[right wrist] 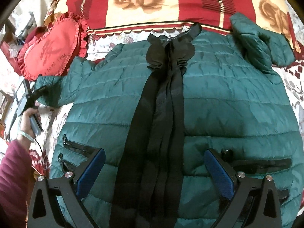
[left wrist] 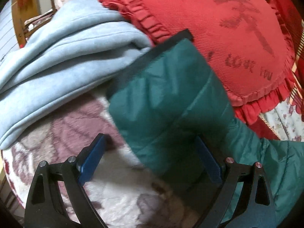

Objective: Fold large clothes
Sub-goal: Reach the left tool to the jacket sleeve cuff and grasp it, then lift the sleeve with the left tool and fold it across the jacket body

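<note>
A green quilted puffer jacket [right wrist: 218, 102] lies flat on the bed, front up, with a black centre placket [right wrist: 161, 114] and zip pockets. Its right sleeve [right wrist: 260, 43] is folded up near the far edge. Its left sleeve [left wrist: 167, 95] with a black cuff lies between my left gripper's open jaws [left wrist: 151, 152]; the right blue pad [left wrist: 209, 163] touches the sleeve's side. The left gripper also shows in the right wrist view [right wrist: 40, 93] at the sleeve end. My right gripper [right wrist: 154, 167] is open, hovering above the jacket's lower middle.
A red heart-shaped ruffled cushion [left wrist: 218, 38] lies just beyond the sleeve cuff; it also shows in the right wrist view [right wrist: 51, 53]. A light blue folded garment [left wrist: 62, 62] lies left of the sleeve. A floral blanket [left wrist: 114, 190] covers the bed. A red-and-cream rose quilt [right wrist: 171, 1] lies beyond the collar.
</note>
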Demonstrator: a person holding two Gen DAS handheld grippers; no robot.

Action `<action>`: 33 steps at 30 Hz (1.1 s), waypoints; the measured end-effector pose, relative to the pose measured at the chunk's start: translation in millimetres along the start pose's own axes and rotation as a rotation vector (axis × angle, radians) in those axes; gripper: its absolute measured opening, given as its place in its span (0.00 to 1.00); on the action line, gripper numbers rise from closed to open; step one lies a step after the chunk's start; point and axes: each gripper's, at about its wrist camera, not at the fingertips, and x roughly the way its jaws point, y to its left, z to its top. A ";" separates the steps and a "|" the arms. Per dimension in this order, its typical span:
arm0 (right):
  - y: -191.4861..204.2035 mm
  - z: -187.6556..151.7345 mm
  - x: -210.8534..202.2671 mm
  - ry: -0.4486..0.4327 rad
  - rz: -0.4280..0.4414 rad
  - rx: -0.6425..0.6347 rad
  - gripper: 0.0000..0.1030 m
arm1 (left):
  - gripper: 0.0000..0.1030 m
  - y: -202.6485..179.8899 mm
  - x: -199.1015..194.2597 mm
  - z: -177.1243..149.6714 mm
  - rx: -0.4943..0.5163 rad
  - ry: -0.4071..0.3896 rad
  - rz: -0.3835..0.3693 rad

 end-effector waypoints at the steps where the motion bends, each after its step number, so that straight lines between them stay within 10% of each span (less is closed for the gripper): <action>1: 1.3 0.1 1.9 0.005 -0.003 -0.008 1.00 | 0.90 -1.9 2.8 1.7 0.003 -0.002 -0.006; 10: 1.8 -0.2 6.2 0.004 -0.012 -0.012 1.00 | 0.21 -12.1 18.7 16.1 0.014 -0.014 -0.075; 21: -0.4 -10.2 -1.6 0.000 0.011 -0.013 1.00 | 0.14 -1.4 -35.2 33.3 0.039 -0.111 -0.148; 33: -12.1 -20.1 -29.4 -0.056 0.035 0.028 1.00 | 0.14 -20.3 -193.2 16.0 0.131 -0.194 -0.388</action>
